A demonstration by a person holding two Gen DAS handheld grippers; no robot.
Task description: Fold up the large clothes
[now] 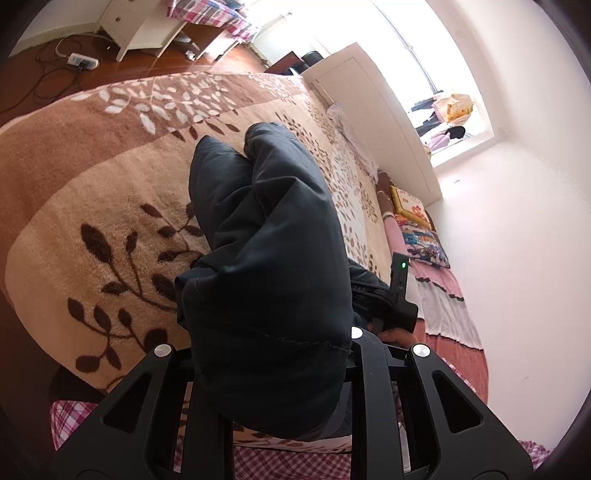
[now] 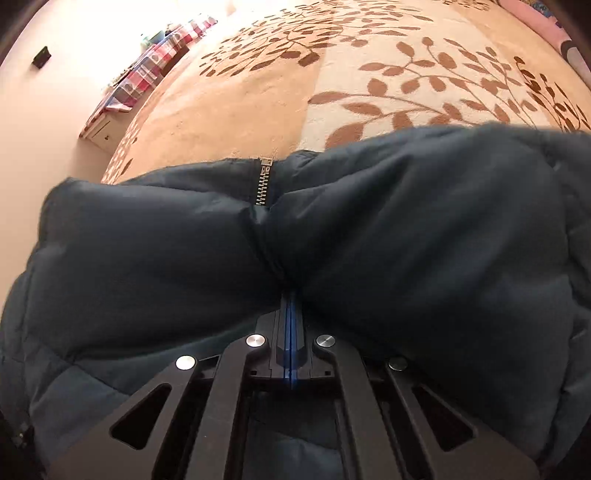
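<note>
A dark blue padded jacket lies bunched on a beige bed blanket with a brown leaf pattern. Its near end is heaped over my left gripper, whose fingertips are hidden under the fabric that they pinch. In the right wrist view my right gripper has its blue pads pressed together on a fold of the jacket, just below the metal zip. The blanket spreads out beyond the jacket. In the left wrist view a hand shows at the jacket's right side, under a black unit with a green light.
A white headboard runs along the bed's far side, with bright pillows and a pink striped sheet beside a white wall. Beyond the bed lie a wooden floor with a power strip, a white drawer unit and a cluttered window sill.
</note>
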